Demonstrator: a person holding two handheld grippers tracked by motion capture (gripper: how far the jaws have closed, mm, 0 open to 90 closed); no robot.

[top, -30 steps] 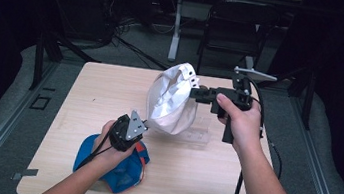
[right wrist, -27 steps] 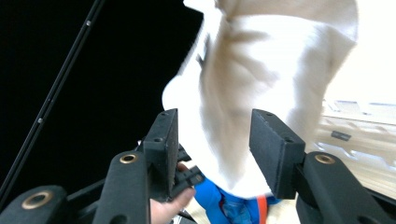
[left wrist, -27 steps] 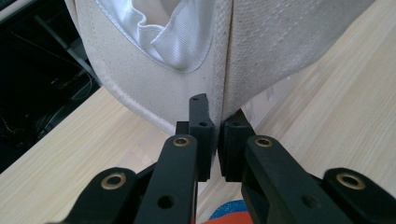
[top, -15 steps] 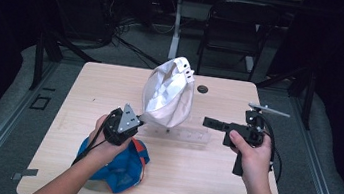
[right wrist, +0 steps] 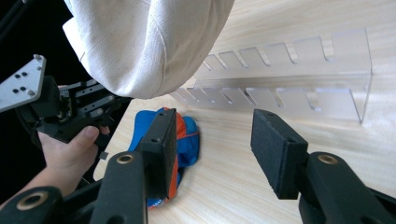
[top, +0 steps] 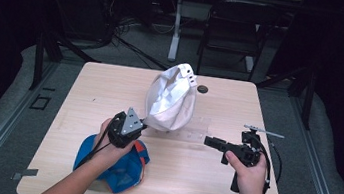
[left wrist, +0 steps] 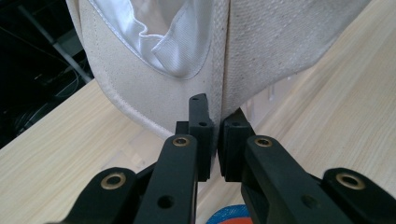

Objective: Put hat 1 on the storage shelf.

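The left gripper holds a white cap up in the air over the middle of the wooden table. Its two black jaws are pinched tight on the edge of the cap, near the brim. In the left gripper view the cloth runs right down between the jaws, and you can see the shiny white lining inside the cap. The cap hangs open side up and leans a little to the far right.

The right gripper is lower, on the right side of the table, well apart from the cap. Its jaws are wide open and hold nothing. They point left, toward the cap.

Under the cap and a bit to its right lies a clear plastic rack with slots in it. A blue and orange cap lies flat on the near left part of the table, just under the left hand.

It looks like the job is to put the white cap on the clear rack. The step now is holding the cap up and getting it ready. Next, the right gripper likely needs to move left and take the other side of the cap, so both can lower it into a slot. The cap is soft, so it may fold or slip
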